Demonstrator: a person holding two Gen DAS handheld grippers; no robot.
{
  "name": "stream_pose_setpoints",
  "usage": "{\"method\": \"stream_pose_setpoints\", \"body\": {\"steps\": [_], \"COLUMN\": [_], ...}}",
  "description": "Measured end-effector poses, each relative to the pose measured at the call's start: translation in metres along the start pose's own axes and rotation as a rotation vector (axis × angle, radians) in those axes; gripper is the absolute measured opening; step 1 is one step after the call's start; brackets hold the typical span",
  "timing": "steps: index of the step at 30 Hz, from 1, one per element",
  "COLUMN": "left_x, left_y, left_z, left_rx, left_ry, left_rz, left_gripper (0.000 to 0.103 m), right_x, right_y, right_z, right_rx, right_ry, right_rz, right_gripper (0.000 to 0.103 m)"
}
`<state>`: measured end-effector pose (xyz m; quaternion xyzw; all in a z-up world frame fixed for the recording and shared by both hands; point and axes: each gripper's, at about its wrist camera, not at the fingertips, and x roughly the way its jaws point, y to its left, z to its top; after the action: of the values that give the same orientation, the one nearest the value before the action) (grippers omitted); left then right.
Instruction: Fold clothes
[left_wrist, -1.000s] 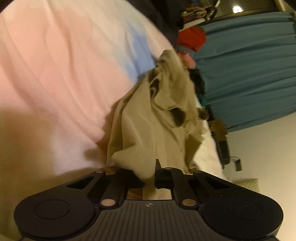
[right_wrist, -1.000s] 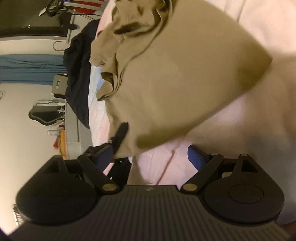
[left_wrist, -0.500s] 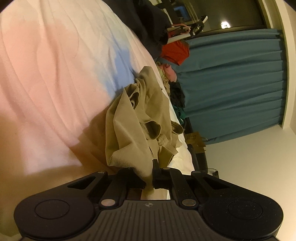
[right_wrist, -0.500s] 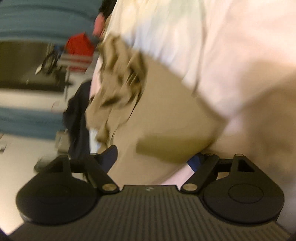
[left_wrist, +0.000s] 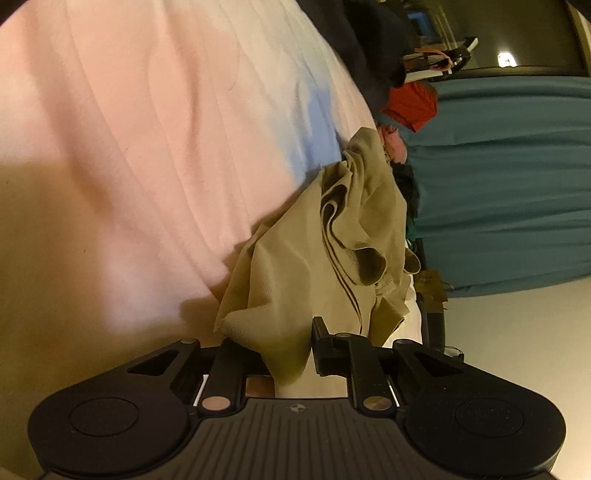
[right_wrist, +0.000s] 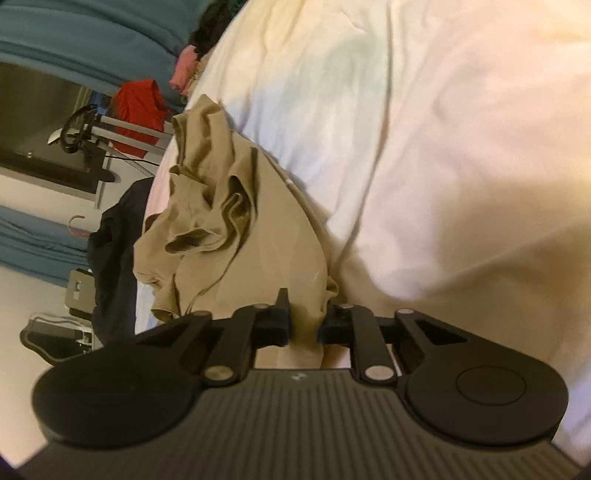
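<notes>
A crumpled khaki garment (left_wrist: 332, 258) lies bunched on the pink and white bedcover (left_wrist: 147, 166). My left gripper (left_wrist: 290, 350) is shut on one near edge of it, with cloth pinched between the jaws. In the right wrist view the same khaki garment (right_wrist: 236, 229) runs away from my right gripper (right_wrist: 304, 325), which is shut on another edge of it. The garment's far end is wrinkled and folded over itself.
A dark garment (right_wrist: 110, 251) lies at the bed's far edge, also in the left wrist view (left_wrist: 369, 48). A red cloth (left_wrist: 412, 105), pink cloth (right_wrist: 184, 70) and teal curtains (left_wrist: 498, 177) stand beyond the bed. A desk with a monitor (right_wrist: 48, 162) is behind.
My right gripper, open a second ago, has closed on the khaki garment's edge. The left gripper has kept its hold while the garment shifted and bunched on the bed.
</notes>
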<state>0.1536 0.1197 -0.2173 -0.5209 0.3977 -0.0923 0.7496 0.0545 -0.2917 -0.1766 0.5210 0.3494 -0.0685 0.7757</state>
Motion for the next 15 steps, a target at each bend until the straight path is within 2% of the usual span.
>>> {"method": "stream_pose_setpoints", "body": {"steps": [4,9,12,15], "left_x": [-0.015,-0.035,-0.054,-0.085], "left_y": [-0.008,-0.033,-0.051,-0.062], "left_z": [-0.003,-0.008,-0.013,-0.026], "left_rx": [0.05,0.151,0.213,0.218], "left_ry": [-0.025,-0.08,-0.118,-0.15], "left_rz": [-0.033,-0.12,-0.147,-0.147], "left_gripper": [0.007,0.005,0.004,0.004], "right_x": [-0.007,-0.03,-0.051,-0.081], "right_y": [0.007,0.026,0.038,0.052], "right_z": [0.002,0.004,0.004,-0.003], "right_rx": [-0.051,-0.101,-0.121,-0.194], "right_ry": [-0.035,-0.109,-0.135,-0.17], "right_rz": [0.02,0.114,0.155,0.167], "right_gripper": [0.013,0.012,0.011,0.011]}}
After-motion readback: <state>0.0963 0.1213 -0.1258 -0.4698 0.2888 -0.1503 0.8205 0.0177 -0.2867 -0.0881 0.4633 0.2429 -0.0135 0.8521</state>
